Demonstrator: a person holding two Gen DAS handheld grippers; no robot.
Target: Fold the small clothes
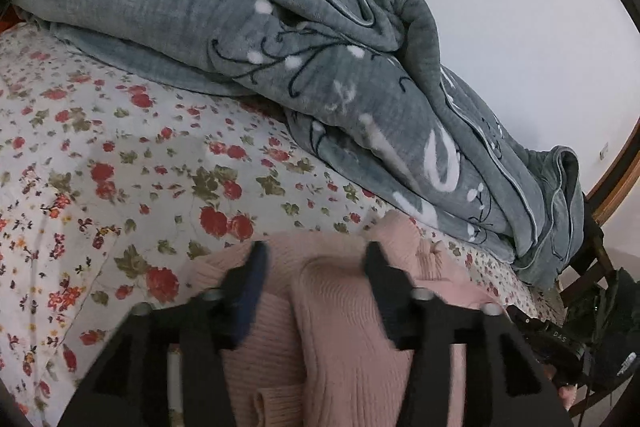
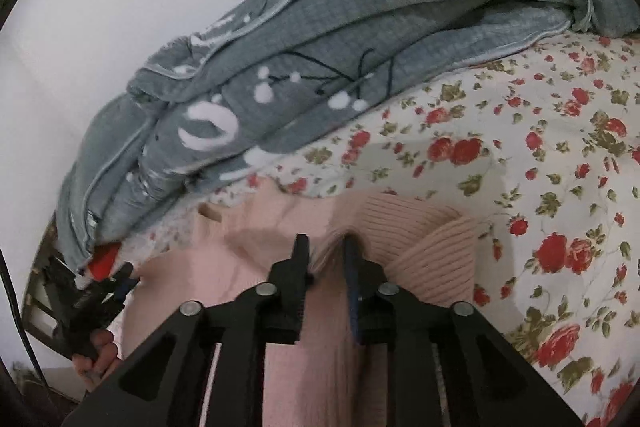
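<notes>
Two claws meet a pink knit sweater (image 1: 344, 327) on the floral bedsheet (image 1: 120, 147): left claw (image 1: 316, 259) gapes wide over it, right claw (image 2: 326, 251) stands narrowly parted around a raised fold.

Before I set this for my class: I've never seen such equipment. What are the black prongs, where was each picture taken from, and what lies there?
No robot: a person holds a black two-fingered gripper in each hand, a camera looking along its fingers. One picture is from the left gripper, one from the right gripper. A pink ribbed knitted sweater lies on a white sheet printed with red flowers, beside a grey blanket. Left jaws stand open over the knit; right jaws nearly meet around a ridge of it, grip unclear.
</notes>
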